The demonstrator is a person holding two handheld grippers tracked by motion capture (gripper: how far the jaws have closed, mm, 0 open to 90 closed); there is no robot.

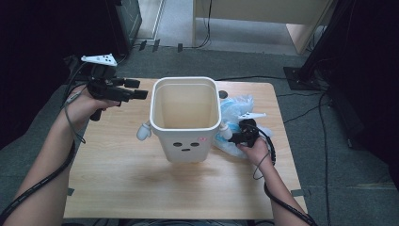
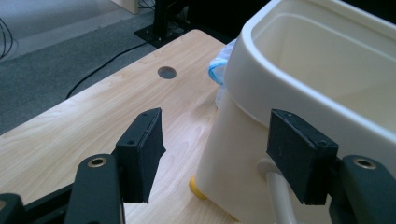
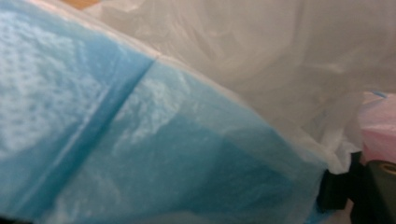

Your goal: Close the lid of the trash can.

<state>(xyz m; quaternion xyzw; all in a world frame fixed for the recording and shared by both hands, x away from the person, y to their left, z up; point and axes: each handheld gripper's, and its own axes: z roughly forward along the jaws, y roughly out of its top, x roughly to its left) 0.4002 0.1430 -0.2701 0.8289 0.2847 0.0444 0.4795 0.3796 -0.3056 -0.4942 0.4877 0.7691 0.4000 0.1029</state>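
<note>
The left gripper (image 1: 141,89) is held with its jaws apart and nothing between them; the cream bin (image 1: 186,120) stands just ahead of it on the worktop (image 1: 117,179). The right gripper (image 1: 234,137) is pressed into the blue and clear plastic bag (image 3: 140,149), which is draped over its jaws; whether the bag is gripped cannot be told.

Both bare forearms (image 1: 42,165) come in without sleeves. Each black two-jaw gripper (image 1: 136,89) carries a white three-cornered plate (image 1: 99,59) with dark dots, trails a thick black ribbed cable (image 1: 33,188), and has ribbed rectangular pads (image 2: 140,149) with small screws and brass-coloured pivot rings (image 2: 97,162).
</note>
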